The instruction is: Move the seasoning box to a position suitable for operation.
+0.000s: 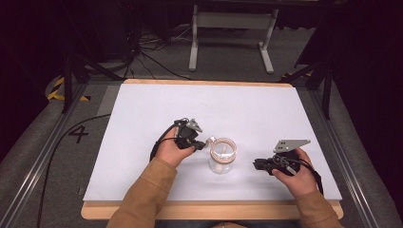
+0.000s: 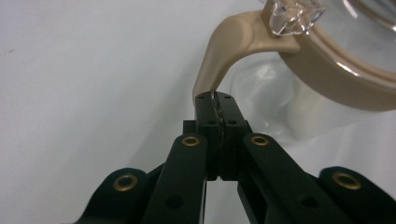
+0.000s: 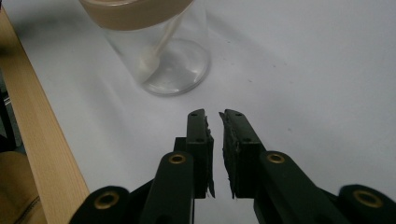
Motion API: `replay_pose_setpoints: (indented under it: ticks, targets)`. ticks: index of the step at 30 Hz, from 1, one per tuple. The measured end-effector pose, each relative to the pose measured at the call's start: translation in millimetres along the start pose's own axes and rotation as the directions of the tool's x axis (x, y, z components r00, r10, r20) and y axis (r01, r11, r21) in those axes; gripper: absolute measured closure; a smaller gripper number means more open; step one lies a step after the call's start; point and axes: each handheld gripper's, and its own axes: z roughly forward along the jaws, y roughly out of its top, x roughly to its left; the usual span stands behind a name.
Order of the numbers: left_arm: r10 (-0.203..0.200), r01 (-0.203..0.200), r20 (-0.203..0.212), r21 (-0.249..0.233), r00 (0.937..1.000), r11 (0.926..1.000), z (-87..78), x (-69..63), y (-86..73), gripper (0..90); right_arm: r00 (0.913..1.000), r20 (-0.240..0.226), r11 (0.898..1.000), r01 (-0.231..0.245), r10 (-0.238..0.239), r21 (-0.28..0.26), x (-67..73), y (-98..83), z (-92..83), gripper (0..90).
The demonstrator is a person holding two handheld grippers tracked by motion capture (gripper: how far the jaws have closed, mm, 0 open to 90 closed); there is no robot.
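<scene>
A clear glass jar [image 1: 222, 159] with a tan band round its rim stands upright near the front of the white tabletop [image 1: 142, 109], between the two hands. A pale spoon-like stick [image 3: 156, 49] leans inside it. The left claw [image 2: 215, 99] is pinched tight on the tan tab [image 2: 219, 60] curving off the band. The right claw [image 3: 213, 114], jaws barely parted and holding nothing, sits just beside the jar.
</scene>
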Motion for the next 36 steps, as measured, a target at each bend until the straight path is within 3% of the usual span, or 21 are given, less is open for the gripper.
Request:
replay_pose_setpoints:
  ticks: [4,13,15,23,25,30,31,32,36]
  targets:
    - [0.007,-0.008,0.003,0.012,1.0000,0.9999,4.0,3.3,5.0,89.9,0.9999,0.008,1.000,-0.008,0.008,-0.003,0.9,-4.6,-3.9,80.6]
    - [0.022,-0.020,0.029,-0.042,0.9993,0.9989,18.1,14.8,16.2,89.8,0.9979,0.048,0.999,-0.044,0.044,-0.005,0.5,-19.9,-14.9,79.6]
    - [0.025,-0.024,0.010,-0.038,0.9996,0.9990,22.0,19.5,20.2,89.9,0.9967,0.058,0.998,-0.056,0.057,-0.005,1.8,-24.9,-18.5,79.5]
    - [0.014,-0.013,0.022,-0.052,0.9997,0.9985,29.8,24.2,25.3,89.8,0.9949,0.072,0.997,-0.069,0.071,-0.022,5.3,-28.7,-19.7,81.3]
    - [0.001,0.001,0.037,-0.055,0.9993,0.9985,23.3,24.5,23.9,89.8,0.9966,0.054,0.998,-0.061,0.063,-0.033,6.9,-25.3,-15.0,83.0]
    - [-0.038,0.039,0.005,-0.078,0.9992,0.9962,-6.9,24.4,13.4,87.2,0.9995,0.026,0.999,-0.018,0.019,-0.045,8.0,-9.1,8.6,88.7]
    - [-0.038,0.039,0.005,-0.078,0.9992,0.9962,-6.9,24.4,13.4,87.0,0.9997,0.015,0.999,-0.018,0.018,-0.049,7.6,-5.7,13.8,89.2]
    - [-0.060,0.060,0.000,-0.097,0.9982,0.9935,-15.4,22.7,7.2,86.8,0.9999,0.008,0.998,-0.012,0.012,-0.053,7.0,-1.2,19.8,89.5]
    - [-0.086,0.083,-0.025,-0.101,0.9960,0.9915,-32.9,18.8,-5.9,85.1,0.9998,0.007,0.998,0.020,-0.020,-0.060,7.0,11.7,36.9,89.6]
